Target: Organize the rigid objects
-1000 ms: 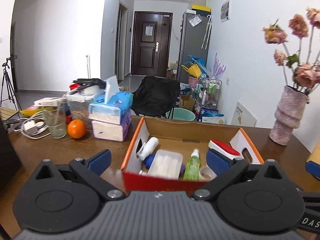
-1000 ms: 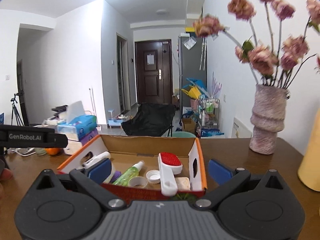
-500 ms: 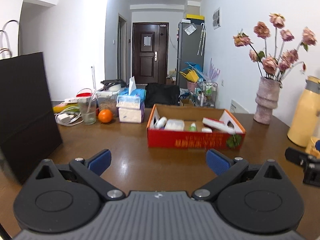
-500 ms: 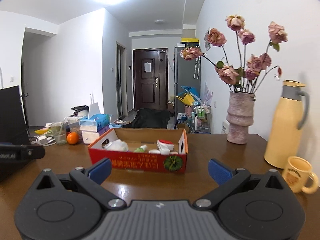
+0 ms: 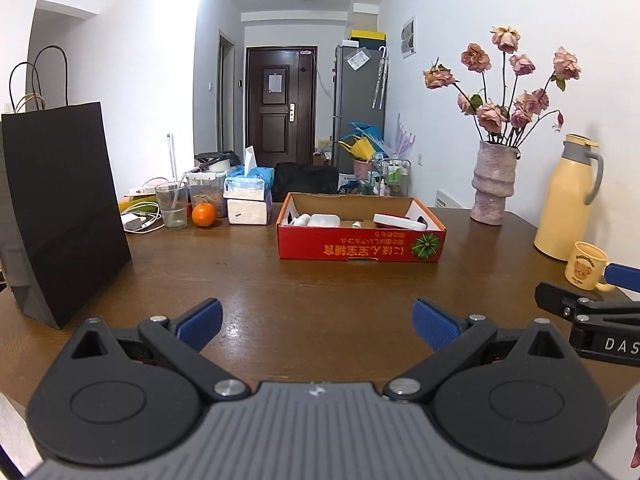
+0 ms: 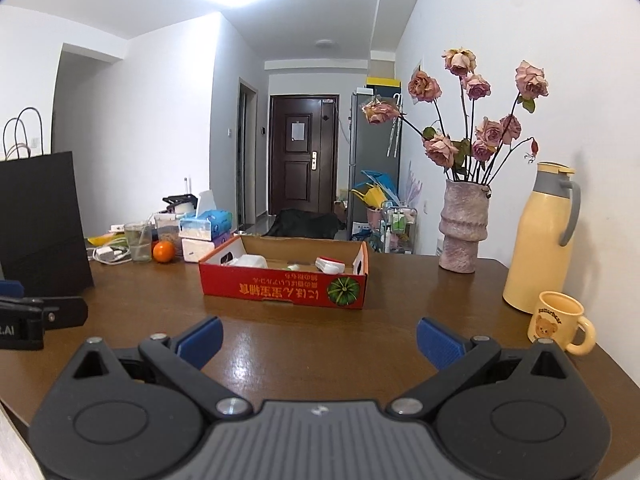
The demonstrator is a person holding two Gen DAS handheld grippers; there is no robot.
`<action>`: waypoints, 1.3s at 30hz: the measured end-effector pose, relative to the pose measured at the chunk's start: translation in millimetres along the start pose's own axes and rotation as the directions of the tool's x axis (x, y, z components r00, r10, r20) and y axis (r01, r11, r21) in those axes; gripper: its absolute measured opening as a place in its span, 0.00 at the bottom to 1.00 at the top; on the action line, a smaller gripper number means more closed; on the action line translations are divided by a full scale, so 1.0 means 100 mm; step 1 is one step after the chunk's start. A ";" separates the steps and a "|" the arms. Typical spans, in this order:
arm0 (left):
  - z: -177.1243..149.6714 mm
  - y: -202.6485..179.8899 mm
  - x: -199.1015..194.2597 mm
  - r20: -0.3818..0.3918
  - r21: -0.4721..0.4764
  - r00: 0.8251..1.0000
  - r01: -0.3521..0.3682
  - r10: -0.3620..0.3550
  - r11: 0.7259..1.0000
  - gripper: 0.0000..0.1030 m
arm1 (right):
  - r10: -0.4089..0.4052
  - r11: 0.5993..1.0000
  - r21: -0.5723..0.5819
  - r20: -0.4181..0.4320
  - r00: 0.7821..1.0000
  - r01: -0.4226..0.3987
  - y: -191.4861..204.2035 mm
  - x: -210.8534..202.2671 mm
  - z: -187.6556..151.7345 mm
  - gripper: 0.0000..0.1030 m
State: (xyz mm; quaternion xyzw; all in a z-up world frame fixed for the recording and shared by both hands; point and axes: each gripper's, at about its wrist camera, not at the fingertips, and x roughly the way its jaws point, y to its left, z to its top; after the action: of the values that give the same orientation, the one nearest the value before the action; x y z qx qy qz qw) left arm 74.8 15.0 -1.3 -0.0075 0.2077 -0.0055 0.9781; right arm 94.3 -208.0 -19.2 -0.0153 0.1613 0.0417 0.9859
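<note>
Over the near edge of the brown wooden table (image 5: 320, 280), my left gripper (image 5: 316, 322) hangs with its 2 blue-padded fingers (image 5: 200, 320) spread wide, nothing between them. Ahead lies a broad bare stretch of glossy wood, open for moving, up to the red cardboard box (image 5: 360, 246) that sits toward the far edge, a little right of centre. It is low, rectangular and open-topped, with a printed pumpkin on its front wall; inside I see a white plastic case (image 5: 324, 221) and a flat red-and-white item (image 5: 400, 222), the rest too low to make out. At the left edge a tall matte black paper bag (image 5: 60, 216) stands upright. Toward the far left corner sit a clear glass (image 5: 173, 210), an orange (image 5: 204, 215) and 2 stacked tissue packs (image 5: 248, 196). Near the right edge stand a ridged stone-like vase (image 5: 492, 184) of dried roses, a smooth yellow jug (image 5: 568, 200) and a small yellow mug (image 5: 586, 266).

From the right wrist, my right gripper (image 6: 318, 340) is also over the near edge, its jaws wide apart and holding nothing. The wood before it is bare up to the box (image 6: 284, 286), which stands well apart from the vase (image 6: 460, 232). The mug (image 6: 558, 322) is just beside my right finger (image 6: 440, 342), close to the table's right edge, with the jug (image 6: 540, 240) behind it. The bag (image 6: 40, 224) closes off the left.
</note>
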 end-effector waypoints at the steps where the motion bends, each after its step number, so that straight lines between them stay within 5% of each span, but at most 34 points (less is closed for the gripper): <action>1: -0.01 -0.01 -0.02 0.002 0.001 1.000 0.001 -0.001 1.000 1.00 | -0.001 1.000 -0.001 0.000 1.000 0.001 0.00 -0.02 -0.01 1.00; 39: -0.07 0.00 -0.14 0.013 -0.001 1.000 0.002 -0.002 1.000 1.00 | -0.007 1.000 -0.009 0.023 1.000 0.007 0.03 -0.19 -0.03 1.00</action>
State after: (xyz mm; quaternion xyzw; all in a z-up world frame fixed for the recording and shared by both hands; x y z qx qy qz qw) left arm 59.0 14.8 -1.6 -0.0081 0.2013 -0.0064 0.9795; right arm 74.8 -207.0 -16.0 -0.0197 0.1498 0.0391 0.9877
